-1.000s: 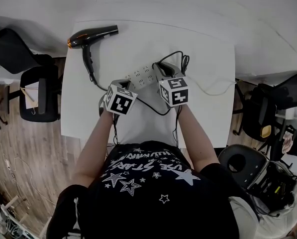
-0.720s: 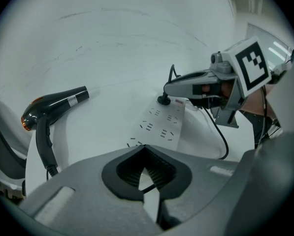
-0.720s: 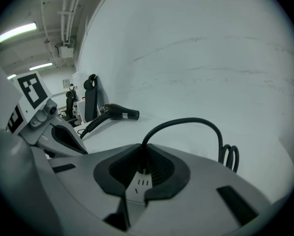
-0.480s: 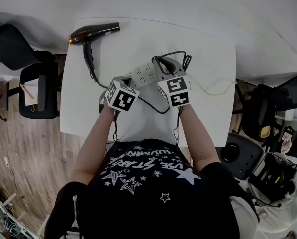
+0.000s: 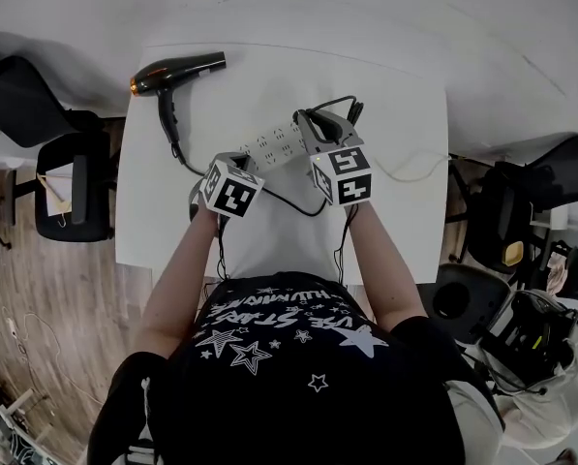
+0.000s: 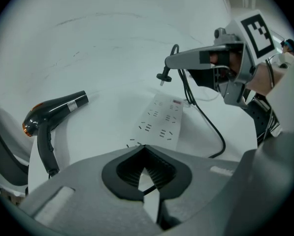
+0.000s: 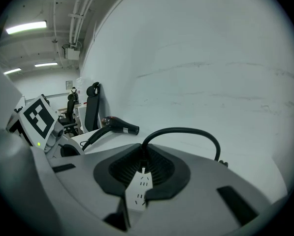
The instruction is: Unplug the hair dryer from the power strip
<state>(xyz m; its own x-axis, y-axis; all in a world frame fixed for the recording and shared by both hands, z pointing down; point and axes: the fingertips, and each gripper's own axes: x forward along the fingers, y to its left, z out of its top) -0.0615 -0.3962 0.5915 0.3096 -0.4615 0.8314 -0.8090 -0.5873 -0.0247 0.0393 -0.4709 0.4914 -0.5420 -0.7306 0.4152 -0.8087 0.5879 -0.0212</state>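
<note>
— Black plug (image 6: 163,75): where is it?
— In your right claw (image 7: 143,150), pinched between the two pads, prongs pointing down. It hangs in the air above the right end of the white power strip (image 5: 274,143), clear of the sockets and not touching it. Its cable (image 7: 186,130) arches up out of the claw and drops away behind.
— And my left claw (image 6: 145,146)?
— Narrowed right down, with the tips meeting. It sits over the left end of the strip. A thin black cord shows on the bench (image 5: 395,114) through the gap behind the tips. Whether the tips press on the strip I cannot tell.
— The hair dryer (image 5: 177,71)?
— On its side at the far left corner of the bench, well apart from both claws. Its nozzle points toward the middle and its handle toward you. The cord runs from the handle toward your left claw.
— The strip itself?
— Flat on the bench, slanting between your two claws.
</note>
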